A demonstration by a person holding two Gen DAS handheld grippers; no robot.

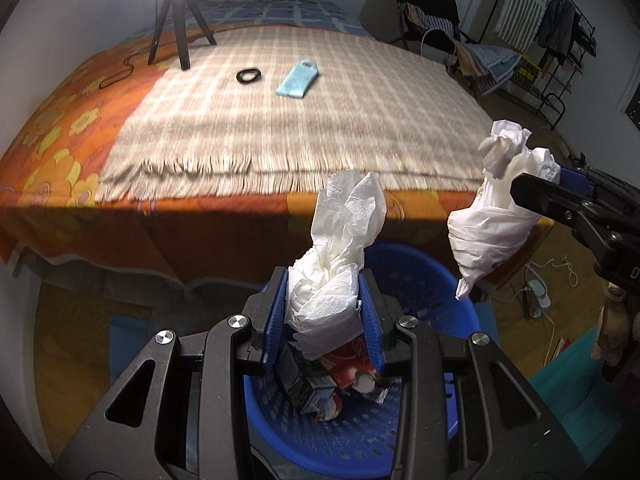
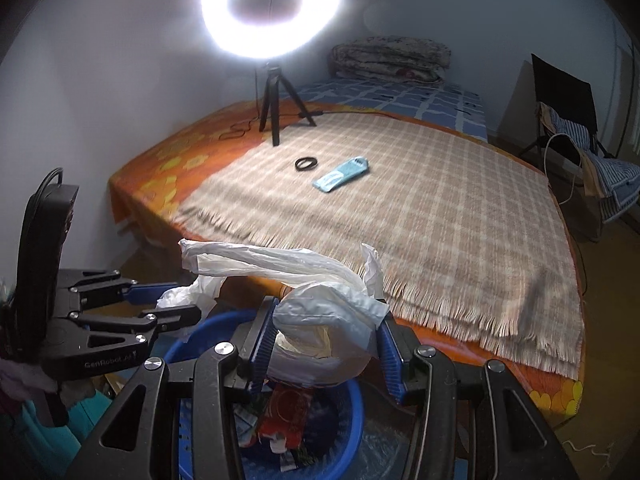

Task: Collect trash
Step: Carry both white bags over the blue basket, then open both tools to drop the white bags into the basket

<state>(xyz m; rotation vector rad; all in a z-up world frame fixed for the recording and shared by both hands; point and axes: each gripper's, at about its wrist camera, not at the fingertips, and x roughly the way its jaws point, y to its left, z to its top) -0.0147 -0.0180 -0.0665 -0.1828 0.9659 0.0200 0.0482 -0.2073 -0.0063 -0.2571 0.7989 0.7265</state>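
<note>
My left gripper [image 1: 325, 308] is shut on a crumpled white tissue [image 1: 340, 248] and holds it over the blue basket [image 1: 436, 280]. The basket holds a dark carton [image 1: 308, 384] and a red wrapper [image 1: 352, 364]. My right gripper [image 2: 326, 334] is shut on a white plastic bag [image 2: 320, 308] stuffed with paper, above the same basket [image 2: 352, 404]. In the left wrist view the bag [image 1: 492, 224] hangs from the right gripper [image 1: 560, 184] at the right. The left gripper [image 2: 168, 300] shows at the left of the right wrist view.
The bed with its checked blanket [image 1: 304, 112] lies just behind the basket. On it are a light blue packet [image 1: 298, 80], a black ring [image 1: 249, 76] and a ring-light tripod [image 1: 180, 24]. A chair with clothes [image 1: 460, 36] and a power strip [image 1: 540, 292] are at the right.
</note>
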